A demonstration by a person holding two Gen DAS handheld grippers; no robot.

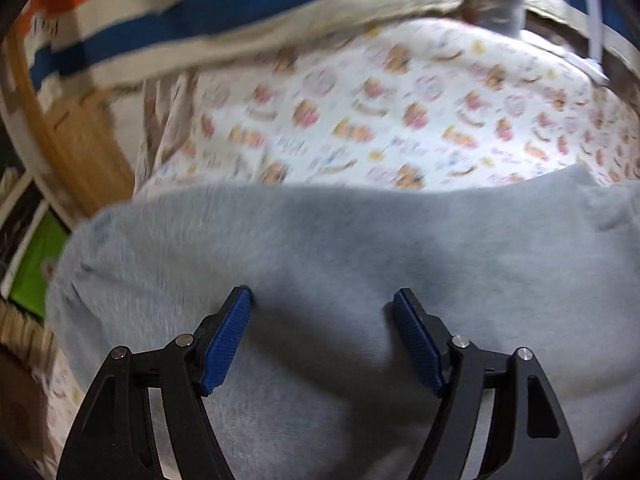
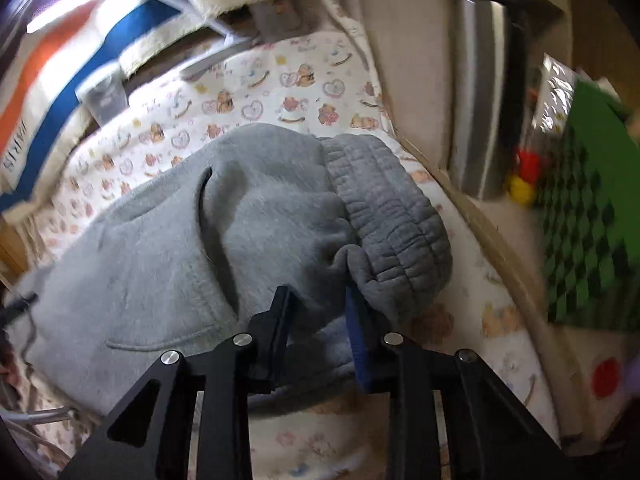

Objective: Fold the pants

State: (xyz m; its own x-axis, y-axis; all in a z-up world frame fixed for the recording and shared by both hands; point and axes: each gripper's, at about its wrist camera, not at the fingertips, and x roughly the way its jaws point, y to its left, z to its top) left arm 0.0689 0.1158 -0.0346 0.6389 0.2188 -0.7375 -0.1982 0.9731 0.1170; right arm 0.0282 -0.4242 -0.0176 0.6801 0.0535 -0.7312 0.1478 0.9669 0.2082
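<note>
the grey pants (image 2: 224,216) are laid on a printed sheet (image 2: 280,76). the left gripper (image 1: 322,300) is held over them, jaws spread. the right gripper (image 2: 320,300) has its jaws narrowed, seemingly pinching fabric by the waistband (image 2: 388,208).

The pants (image 2: 224,240) lie on the bed sheet (image 2: 280,80), with their waistband (image 2: 392,216) at the right of the frame. A striped blanket (image 1: 200,12) lies behind them, at the top.

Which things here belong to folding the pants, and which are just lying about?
Job:
grey pants
left gripper
right gripper
printed sheet underneath

Lying about:
striped blanket
grey cup
green checkered item
</note>
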